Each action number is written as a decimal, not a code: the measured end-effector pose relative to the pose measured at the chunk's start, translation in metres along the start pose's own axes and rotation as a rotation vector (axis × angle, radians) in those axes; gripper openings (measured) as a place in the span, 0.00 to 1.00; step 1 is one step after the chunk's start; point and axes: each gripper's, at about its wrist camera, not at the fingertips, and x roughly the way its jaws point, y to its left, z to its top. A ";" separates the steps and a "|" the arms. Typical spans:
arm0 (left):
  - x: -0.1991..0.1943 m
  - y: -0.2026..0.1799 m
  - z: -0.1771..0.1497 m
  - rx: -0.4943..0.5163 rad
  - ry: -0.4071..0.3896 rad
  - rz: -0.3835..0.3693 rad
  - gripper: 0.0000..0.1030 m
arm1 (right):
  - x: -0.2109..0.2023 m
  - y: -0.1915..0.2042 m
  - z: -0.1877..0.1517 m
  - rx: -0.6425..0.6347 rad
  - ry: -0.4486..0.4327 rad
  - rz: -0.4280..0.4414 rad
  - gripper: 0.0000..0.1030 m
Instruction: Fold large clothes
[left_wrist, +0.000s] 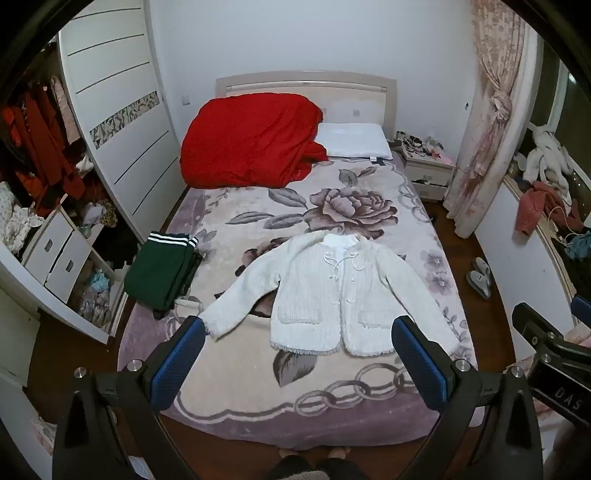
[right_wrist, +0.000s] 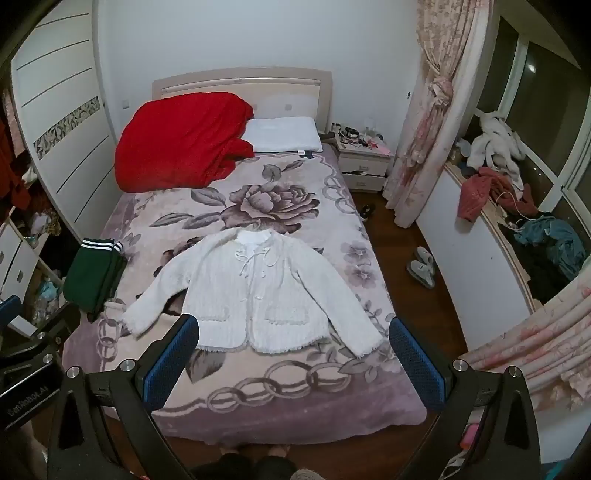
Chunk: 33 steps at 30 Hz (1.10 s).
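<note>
Both my left hand-held gripper (left_wrist: 297, 328) and right hand-held gripper (right_wrist: 291, 326) hang spread and empty; I'd pinch the white cardigan's (left_wrist: 332, 291) sleeve cuffs first, folding inward evenly on the bed (left_wrist: 258, 398).

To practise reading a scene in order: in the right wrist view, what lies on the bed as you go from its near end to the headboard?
White jacket → big flower print on the bedspread → white pillow → headboard.
</note>
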 end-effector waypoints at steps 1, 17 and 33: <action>0.000 0.000 0.000 0.000 0.003 0.002 1.00 | 0.000 0.000 -0.001 0.001 0.001 0.002 1.00; -0.006 -0.001 0.008 0.011 -0.012 0.006 1.00 | -0.002 -0.002 -0.007 0.004 0.008 0.002 1.00; -0.016 0.001 0.019 0.016 -0.030 0.012 1.00 | -0.002 0.000 -0.007 0.003 0.000 0.002 1.00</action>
